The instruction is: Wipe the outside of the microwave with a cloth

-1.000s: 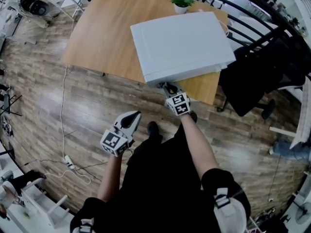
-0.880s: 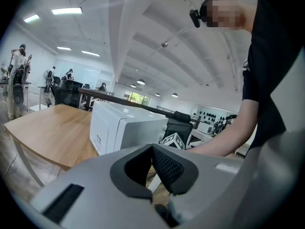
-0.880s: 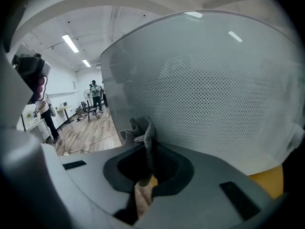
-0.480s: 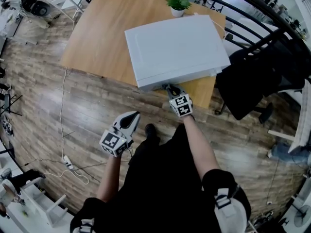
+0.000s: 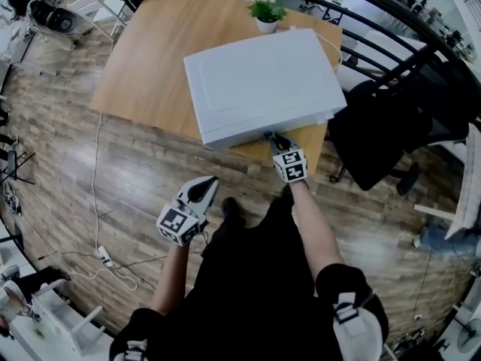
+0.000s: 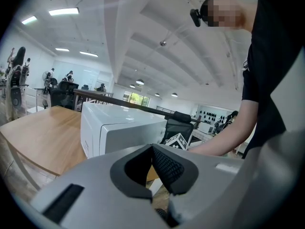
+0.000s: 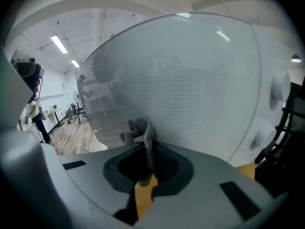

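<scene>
The white microwave (image 5: 259,81) sits on the wooden table (image 5: 150,59) with its door toward me. My right gripper (image 5: 275,141) is shut on a small grey cloth (image 7: 143,136), which is pressed against the glass door (image 7: 190,89) low down. In the head view that gripper reaches under the microwave's front edge. My left gripper (image 5: 204,189) hangs shut over the floor, away from the table, holding nothing. In the left gripper view the microwave (image 6: 119,128) stands ahead of the left gripper (image 6: 151,165).
A potted plant (image 5: 267,12) stands behind the microwave. A black office chair (image 5: 383,134) is right of the table, beside a black railing (image 5: 391,21). A white cable and power strip (image 5: 105,254) lie on the wood floor at left.
My right gripper has slid rightward along the microwave's front with the cloth. The head view has shifted, so the microwave appears further left. The left gripper has barely moved.
</scene>
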Demonstrator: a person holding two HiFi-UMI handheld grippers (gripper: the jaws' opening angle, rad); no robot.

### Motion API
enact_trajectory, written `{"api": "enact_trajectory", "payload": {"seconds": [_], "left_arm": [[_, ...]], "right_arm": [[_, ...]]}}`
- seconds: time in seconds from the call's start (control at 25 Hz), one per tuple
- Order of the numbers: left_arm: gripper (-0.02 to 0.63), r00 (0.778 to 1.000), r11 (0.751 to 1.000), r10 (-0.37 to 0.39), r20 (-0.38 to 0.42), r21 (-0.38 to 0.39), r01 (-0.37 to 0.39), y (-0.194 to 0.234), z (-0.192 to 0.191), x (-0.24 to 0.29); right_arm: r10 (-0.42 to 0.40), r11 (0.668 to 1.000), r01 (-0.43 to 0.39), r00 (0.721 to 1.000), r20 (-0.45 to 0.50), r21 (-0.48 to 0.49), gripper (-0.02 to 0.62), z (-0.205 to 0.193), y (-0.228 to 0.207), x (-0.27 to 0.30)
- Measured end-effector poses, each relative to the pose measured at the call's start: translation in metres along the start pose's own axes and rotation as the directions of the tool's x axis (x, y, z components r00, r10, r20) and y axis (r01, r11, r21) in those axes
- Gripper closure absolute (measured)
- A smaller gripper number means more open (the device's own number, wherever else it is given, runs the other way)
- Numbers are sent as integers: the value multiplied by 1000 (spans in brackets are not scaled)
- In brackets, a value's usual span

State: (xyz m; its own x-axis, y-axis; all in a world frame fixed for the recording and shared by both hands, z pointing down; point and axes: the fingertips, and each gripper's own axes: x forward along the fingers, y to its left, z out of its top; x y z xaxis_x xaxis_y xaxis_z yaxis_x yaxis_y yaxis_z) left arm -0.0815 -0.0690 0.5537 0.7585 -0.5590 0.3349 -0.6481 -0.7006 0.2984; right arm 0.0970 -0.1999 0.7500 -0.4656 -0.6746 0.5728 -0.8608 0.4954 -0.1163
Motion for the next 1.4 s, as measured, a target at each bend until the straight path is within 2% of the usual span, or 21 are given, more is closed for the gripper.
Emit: {"api": "enact_trajectory", "payload": {"seconds": [0.32,0.56,0.96,1.4], "left_arm": [[603,1000,1000,-1,1,-1,1,-10,4,19],[603,1000,1000,-9,-3,-7,9,-24,5,35],[603,1000,1000,25,-8,-15,-25,-28,0,39],[603,998,998,52,-30,-35,-53,-30,-15,31]], "right_arm": [[-57,997,57,998,8,43,574,-7,-45,-15],[-75,997,75,997,1,30,574,-11,-74,-24],[-131,989,131,991,-12,68,574,-29,-123,-32],[-132,990,135,989,-70,36,574,-51,-142,-22]]}}
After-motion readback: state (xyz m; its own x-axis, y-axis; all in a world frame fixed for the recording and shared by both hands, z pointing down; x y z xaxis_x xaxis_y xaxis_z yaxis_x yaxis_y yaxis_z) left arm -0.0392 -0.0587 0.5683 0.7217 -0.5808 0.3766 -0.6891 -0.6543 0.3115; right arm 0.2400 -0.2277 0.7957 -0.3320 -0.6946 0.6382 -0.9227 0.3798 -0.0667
